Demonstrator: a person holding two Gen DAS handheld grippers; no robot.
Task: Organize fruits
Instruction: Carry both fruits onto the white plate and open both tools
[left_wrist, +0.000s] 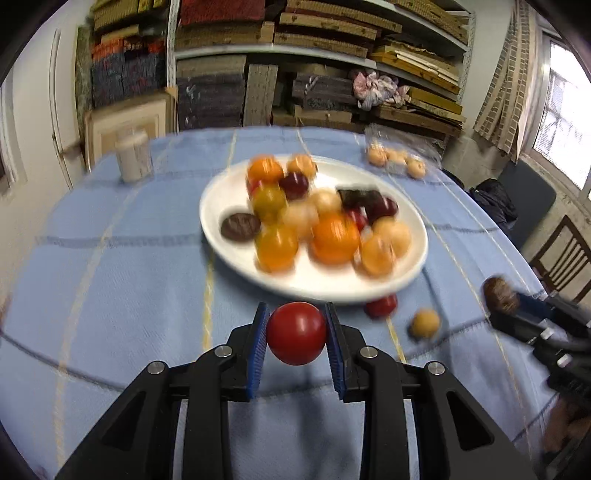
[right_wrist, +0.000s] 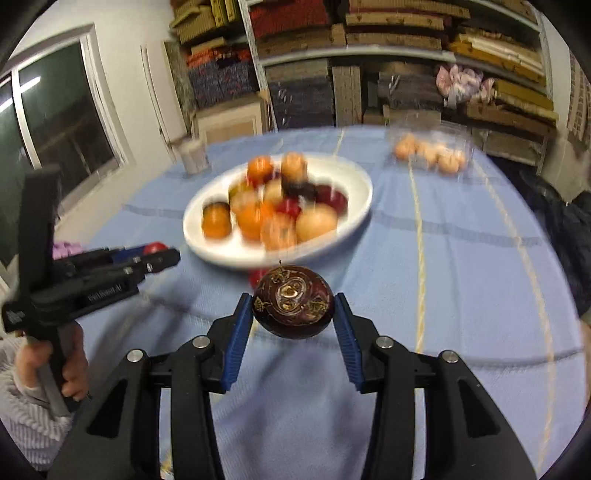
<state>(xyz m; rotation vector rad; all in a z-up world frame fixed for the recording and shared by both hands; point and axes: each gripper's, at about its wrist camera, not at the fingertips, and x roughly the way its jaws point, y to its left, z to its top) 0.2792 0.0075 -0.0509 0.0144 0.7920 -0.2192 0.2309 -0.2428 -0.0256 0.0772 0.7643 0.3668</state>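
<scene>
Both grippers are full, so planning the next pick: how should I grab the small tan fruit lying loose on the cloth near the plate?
Take the small tan fruit across its middle, coming down from above with one pad on each side. It looks round, so no side grips better. It lies apart from the red fruit and the white plate, leaving room for both pads, though blur hides detail.

I read this as a home storeroom or a back room of a textile or rug shop. Metal shelves (left_wrist: 314, 48) along the back wall are packed with stacked folded rugs or mats (right_wrist: 306, 14) and flat cardboard boxes (left_wrist: 332, 22). The desk (left_wrist: 129, 266) wears a blue checked cloth. I see a window (left_wrist: 565, 122) with a curtain (left_wrist: 506, 85) and a wooden chair (left_wrist: 561, 254).
</scene>
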